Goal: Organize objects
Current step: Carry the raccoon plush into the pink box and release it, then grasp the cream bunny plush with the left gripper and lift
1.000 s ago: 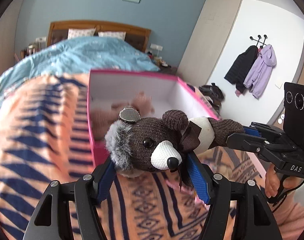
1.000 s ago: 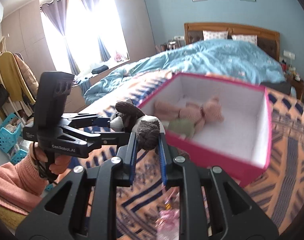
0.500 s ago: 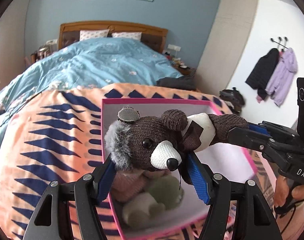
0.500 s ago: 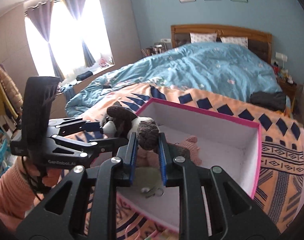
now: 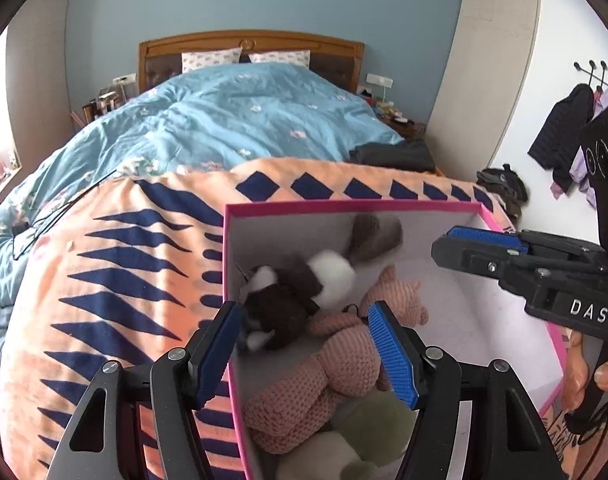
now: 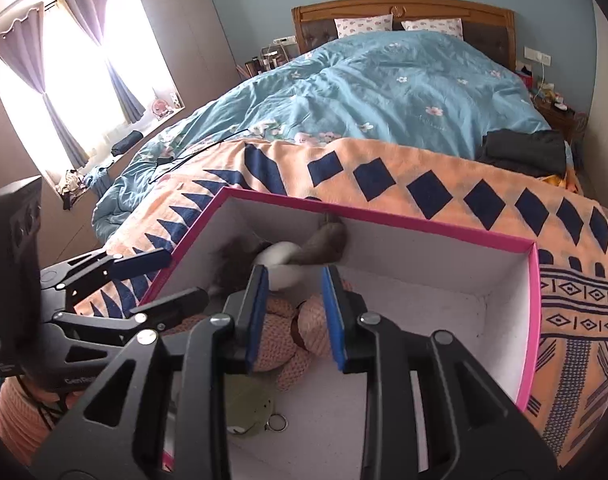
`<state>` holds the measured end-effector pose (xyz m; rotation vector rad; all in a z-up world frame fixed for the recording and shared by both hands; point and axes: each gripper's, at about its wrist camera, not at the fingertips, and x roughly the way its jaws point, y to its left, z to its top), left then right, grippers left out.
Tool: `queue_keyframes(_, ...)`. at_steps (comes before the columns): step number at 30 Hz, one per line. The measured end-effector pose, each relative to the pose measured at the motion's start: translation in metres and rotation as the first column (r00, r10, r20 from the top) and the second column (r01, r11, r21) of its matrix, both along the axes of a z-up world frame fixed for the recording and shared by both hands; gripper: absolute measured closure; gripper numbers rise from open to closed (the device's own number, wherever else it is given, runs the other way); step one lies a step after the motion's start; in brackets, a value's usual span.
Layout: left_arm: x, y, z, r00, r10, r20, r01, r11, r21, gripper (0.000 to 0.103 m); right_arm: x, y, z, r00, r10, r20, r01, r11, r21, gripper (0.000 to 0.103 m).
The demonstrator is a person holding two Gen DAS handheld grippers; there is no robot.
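Inside the pink box (image 5: 424,205) on the bed's orange blanket (image 5: 116,280), the brown plush bear (image 5: 288,300) lies blurred atop a pink knitted toy (image 5: 344,360), free of both the left hand-held gripper (image 5: 304,356), parted wide, and the right hand-held gripper (image 6: 294,316), whose jaws have just been opening, empty.

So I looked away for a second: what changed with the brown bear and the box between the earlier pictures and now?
Both tongs let go of the brown knitted bear: it dropped, blurred, into the pink-rimmed cardboard box. The right tongs have just been opening, with nothing pressed between them; the left tongs stand open and empty. The pink crocheted toy and green plush stayed in the box.
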<state>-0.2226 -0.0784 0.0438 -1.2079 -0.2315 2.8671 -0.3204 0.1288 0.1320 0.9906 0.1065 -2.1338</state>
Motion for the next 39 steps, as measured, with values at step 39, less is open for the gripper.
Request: queue_keyframes(39,0.192,0.162,-0.052,0.847,-0.526,-0.078,0.531,0.841,0.099,0.019,0.178,0.211,-0.088,0.979,-0.164,0.118,0.171,0.984,-0.054,0.042)
